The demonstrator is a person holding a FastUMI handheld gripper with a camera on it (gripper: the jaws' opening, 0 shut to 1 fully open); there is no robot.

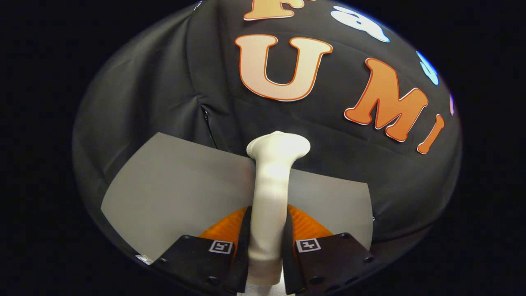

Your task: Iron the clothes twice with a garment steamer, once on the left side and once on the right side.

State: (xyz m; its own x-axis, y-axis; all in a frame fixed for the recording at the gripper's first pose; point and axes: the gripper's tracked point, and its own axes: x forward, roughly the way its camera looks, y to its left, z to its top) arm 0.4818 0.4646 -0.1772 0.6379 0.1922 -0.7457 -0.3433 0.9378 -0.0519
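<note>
Gripper view has the gripper (266, 246) clenched on the garment steamer (272, 193), head beyond its fingers; keep that grasp firm and upright.

A bare grey tabletop (172, 185) stands against the black cloth wall (164, 82).

The camera rides on the gripper (266, 242), looking forward along its fingers (very close to them). It faces the grey table (172, 185) and the booth's black cloth wall (164, 82) beyond.

text: none legible — tongs (265, 242) | square markers only, no words
</note>
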